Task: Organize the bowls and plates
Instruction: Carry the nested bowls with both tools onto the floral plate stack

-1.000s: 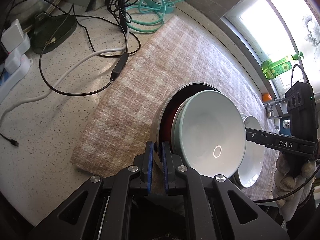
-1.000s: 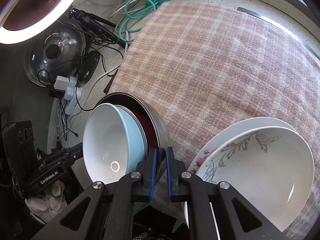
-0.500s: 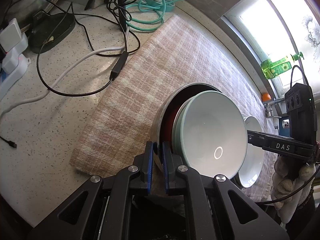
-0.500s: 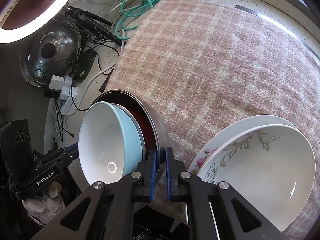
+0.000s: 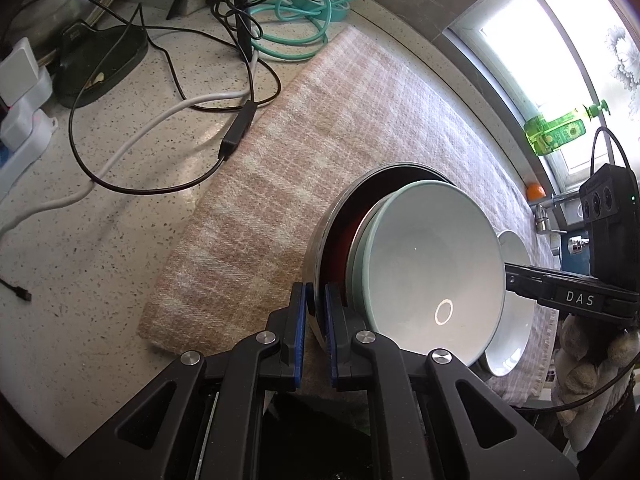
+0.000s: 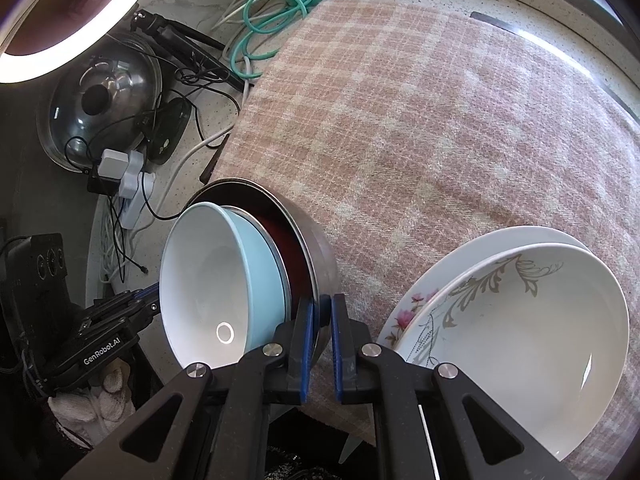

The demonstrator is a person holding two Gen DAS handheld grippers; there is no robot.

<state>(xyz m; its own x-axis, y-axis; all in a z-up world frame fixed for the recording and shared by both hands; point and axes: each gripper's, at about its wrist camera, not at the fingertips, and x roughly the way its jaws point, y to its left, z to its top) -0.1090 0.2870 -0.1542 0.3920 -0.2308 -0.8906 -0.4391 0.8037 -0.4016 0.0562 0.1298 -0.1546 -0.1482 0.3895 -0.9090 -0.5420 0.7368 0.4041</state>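
Left gripper (image 5: 316, 300): jaws pressed onto the rim of the steel bowl (image 5: 320, 256), one blue pad inside the wall, one outside. Right gripper (image 6: 322, 312): same pinch on the opposite side of that rim.

The steel bowl sits between the two grippers above the pink checked cloth (image 6: 420, 120); whether its base touches the cloth cannot be told, the underside being hidden in both views. Nested in it is a dark red dish (image 6: 298, 276), seen only as a narrow crescent. Over that lies a pale blue bowl (image 5: 424, 268) with a white interior, which covers most of the stack. A thin grey edge shows between the blue and the red; it cannot be identified.

In the right wrist view, at 4 o'clock from the stack, a white bowl with a grey scroll pattern (image 6: 520, 328) rests on a floral plate (image 6: 412, 308); the plate is largely covered, and the bowl's lower edge is hidden by the gripper body. In the left wrist view that bowl shows only as a sliver behind the stack.

At 10 o'clock on the speckled counter (image 5: 100, 240), tangled cables (image 5: 160, 120) lie off the cloth. A gloved hand (image 5: 584, 344) is partly cut off at the frame edge.
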